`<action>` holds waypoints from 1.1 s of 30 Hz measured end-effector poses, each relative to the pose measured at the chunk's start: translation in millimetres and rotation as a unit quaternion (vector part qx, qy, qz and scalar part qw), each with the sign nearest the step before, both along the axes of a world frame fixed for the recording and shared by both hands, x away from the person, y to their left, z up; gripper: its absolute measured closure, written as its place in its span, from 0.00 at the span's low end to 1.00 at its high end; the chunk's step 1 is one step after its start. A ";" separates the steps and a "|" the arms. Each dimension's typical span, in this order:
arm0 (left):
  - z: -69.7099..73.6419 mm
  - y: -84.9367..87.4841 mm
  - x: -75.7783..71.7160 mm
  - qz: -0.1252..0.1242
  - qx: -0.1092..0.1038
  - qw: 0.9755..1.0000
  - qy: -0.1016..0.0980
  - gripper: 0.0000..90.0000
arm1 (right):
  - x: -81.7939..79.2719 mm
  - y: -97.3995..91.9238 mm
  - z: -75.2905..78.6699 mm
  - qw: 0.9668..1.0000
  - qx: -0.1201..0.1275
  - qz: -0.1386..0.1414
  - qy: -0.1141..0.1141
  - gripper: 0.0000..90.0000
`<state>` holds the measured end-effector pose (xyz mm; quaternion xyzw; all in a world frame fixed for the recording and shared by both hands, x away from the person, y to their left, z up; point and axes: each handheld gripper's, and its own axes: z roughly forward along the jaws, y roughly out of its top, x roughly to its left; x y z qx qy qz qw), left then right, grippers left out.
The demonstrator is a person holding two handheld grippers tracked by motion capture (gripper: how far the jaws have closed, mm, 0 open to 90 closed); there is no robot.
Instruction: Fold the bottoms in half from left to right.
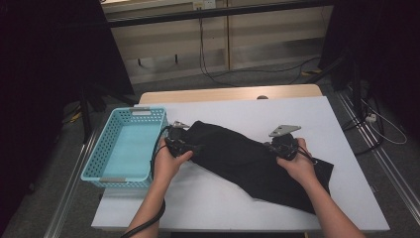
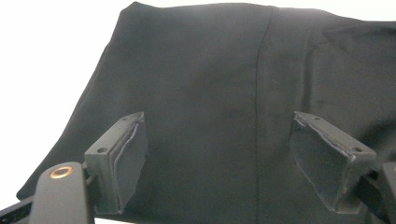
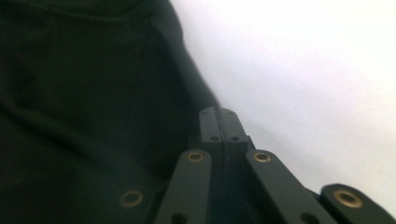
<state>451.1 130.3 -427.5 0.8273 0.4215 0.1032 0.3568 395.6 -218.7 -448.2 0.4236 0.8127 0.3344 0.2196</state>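
A black cloth (image 1: 247,163) lies rumpled slantwise on the table (image 1: 223,198). The left gripper (image 2: 217,158) gapes wide over its seam; the right gripper (image 3: 219,122) is closed, perhaps pinching an edge.

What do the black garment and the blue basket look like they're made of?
Black garment: seems a soft woven or knit fabric, matte; it drapes in folds and shows a stitched seam. Blue basket: likely moulded plastic, smooth with a slight sheen; rigid walls pierced by a regular grid of holes.
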 end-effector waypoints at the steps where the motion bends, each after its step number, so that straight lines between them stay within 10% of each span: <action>1: 0.1 -0.2 0.0 0.002 -0.002 1.000 -0.002 0.23 | 2.0 -0.8 2.0 1.000 0.006 -0.005 0.000 1.00; 7: 0.3 1.8 1.2 0.001 -0.004 1.000 -0.002 0.22 | 12.4 -10.6 4.6 0.998 0.049 -0.033 -0.002 1.00; 12: 0.8 5.2 1.7 0.003 -0.006 1.000 -0.001 0.22 | 11.1 -14.0 4.1 0.997 0.055 -0.052 -0.005 0.80; 20: 3.5 5.7 1.3 0.001 -0.009 1.000 -0.004 0.22 | -20.2 -30.1 20.9 0.998 0.028 -0.054 -0.011 0.79; 33: 2.4 8.6 -0.4 0.002 -0.008 1.000 0.000 0.22 | -75.3 -50.4 -4.2 0.998 0.014 -0.054 0.030 0.84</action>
